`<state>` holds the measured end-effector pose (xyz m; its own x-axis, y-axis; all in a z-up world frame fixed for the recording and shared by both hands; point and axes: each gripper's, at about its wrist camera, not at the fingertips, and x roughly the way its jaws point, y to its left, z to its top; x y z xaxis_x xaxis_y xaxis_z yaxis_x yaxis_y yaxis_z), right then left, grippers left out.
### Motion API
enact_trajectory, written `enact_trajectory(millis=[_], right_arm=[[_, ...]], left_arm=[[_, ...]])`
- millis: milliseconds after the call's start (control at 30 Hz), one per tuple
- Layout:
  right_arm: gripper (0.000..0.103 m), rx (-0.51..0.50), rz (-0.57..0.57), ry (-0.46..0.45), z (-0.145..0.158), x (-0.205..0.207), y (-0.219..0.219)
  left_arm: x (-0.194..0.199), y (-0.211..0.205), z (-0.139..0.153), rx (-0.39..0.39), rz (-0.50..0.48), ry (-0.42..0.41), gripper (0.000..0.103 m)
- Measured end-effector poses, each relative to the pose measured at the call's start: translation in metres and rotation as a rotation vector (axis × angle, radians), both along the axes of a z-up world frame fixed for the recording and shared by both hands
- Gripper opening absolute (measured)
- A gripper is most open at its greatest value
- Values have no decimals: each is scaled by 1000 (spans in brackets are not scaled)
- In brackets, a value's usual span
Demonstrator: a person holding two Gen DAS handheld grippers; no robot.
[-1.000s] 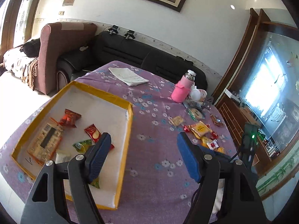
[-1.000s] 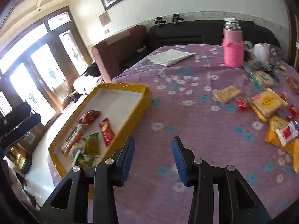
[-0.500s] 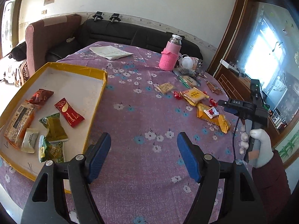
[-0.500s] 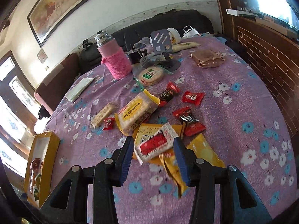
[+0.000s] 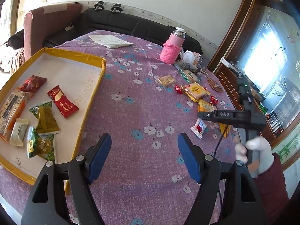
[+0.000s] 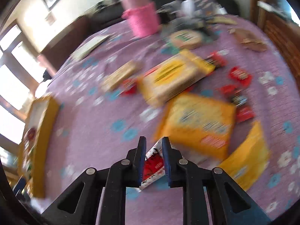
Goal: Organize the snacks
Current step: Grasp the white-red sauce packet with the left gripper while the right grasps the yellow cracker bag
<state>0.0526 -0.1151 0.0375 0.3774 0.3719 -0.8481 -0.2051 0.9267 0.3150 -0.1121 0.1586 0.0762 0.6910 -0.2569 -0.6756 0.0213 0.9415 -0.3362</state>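
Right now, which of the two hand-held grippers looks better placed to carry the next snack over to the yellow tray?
The right hand-held gripper: its jaws are nearly closed around a red-and-white packet. The left hand-held gripper hangs open and empty over the tablecloth beside the yellow tray.

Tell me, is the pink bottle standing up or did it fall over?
Standing up. The pink bottle sits upright on the purple flowered tablecloth, its silver cap on top, pink knitted sleeve around its lower half.
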Motion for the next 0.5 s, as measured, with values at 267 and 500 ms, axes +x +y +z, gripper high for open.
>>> enact_trajectory(millis=[267, 500], right_arm=[[74, -35, -205, -255, 61, -46, -81], [74, -31, -310, -160, 16, -44, -133]], left_arm=[[1, -13, -8, 1, -70, 14, 73], [8, -45, -14, 16, -163, 41, 73]])
